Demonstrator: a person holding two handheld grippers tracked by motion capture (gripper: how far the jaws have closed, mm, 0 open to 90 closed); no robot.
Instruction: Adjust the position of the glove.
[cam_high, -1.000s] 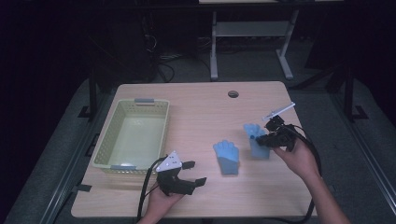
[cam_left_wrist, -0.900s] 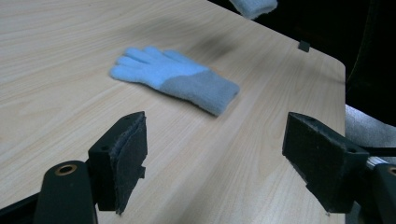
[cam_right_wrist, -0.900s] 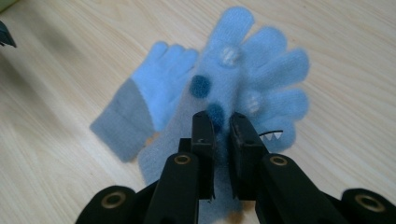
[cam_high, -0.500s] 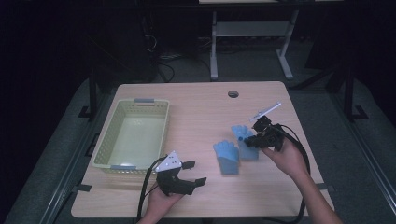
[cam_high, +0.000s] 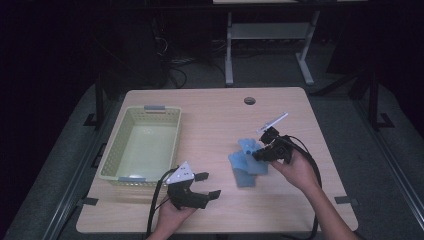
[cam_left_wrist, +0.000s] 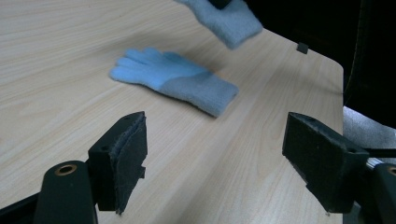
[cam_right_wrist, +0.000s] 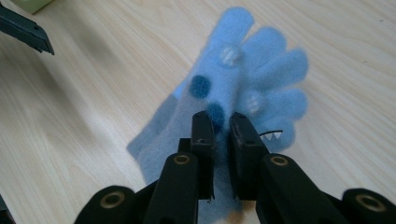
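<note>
Pale wooden desk (cam_high: 210, 107): right gripper (cam_high: 261, 152) clenches one blue glove (cam_right_wrist: 243, 88) above another glove (cam_left_wrist: 175, 79); left gripper (cam_left_wrist: 215, 158) jaws spread, empty.

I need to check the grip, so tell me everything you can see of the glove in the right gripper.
The held glove is light blue and fuzzy, fleece-like, with dark blue and pale round dots on it. The right gripper is shut on its middle, jaws pinching the fabric. Its fingers spread away from the jaws. It hangs lifted above the wooden table.
</note>
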